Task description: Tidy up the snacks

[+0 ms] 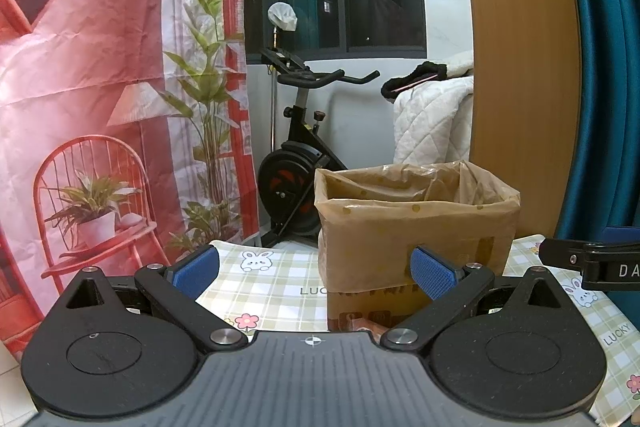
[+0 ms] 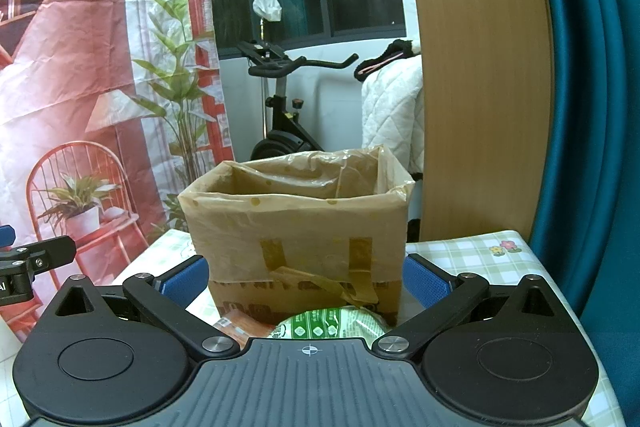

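A cardboard box lined with a brown plastic bag [image 1: 416, 227] stands on the checked tablecloth [image 1: 272, 279]; it also shows in the right wrist view [image 2: 296, 227]. My left gripper [image 1: 316, 271] is open and empty, in front of the box and a little left of it. My right gripper [image 2: 306, 279] is open and empty, straight in front of the box. A green and white snack packet [image 2: 332, 323] and an orange-brown snack packet [image 2: 236, 327] lie on the table just below the right gripper, before the box. The orange-brown packet [image 1: 368, 327] peeks out under the left gripper.
The right gripper's black body [image 1: 592, 263] shows at the right of the left view; the left gripper's body [image 2: 28, 263] shows at the left of the right view. Behind the table are a red printed backdrop [image 1: 100, 87], an exercise bike [image 1: 300, 155], a wooden panel [image 1: 520, 47] and a teal curtain [image 1: 608, 67].
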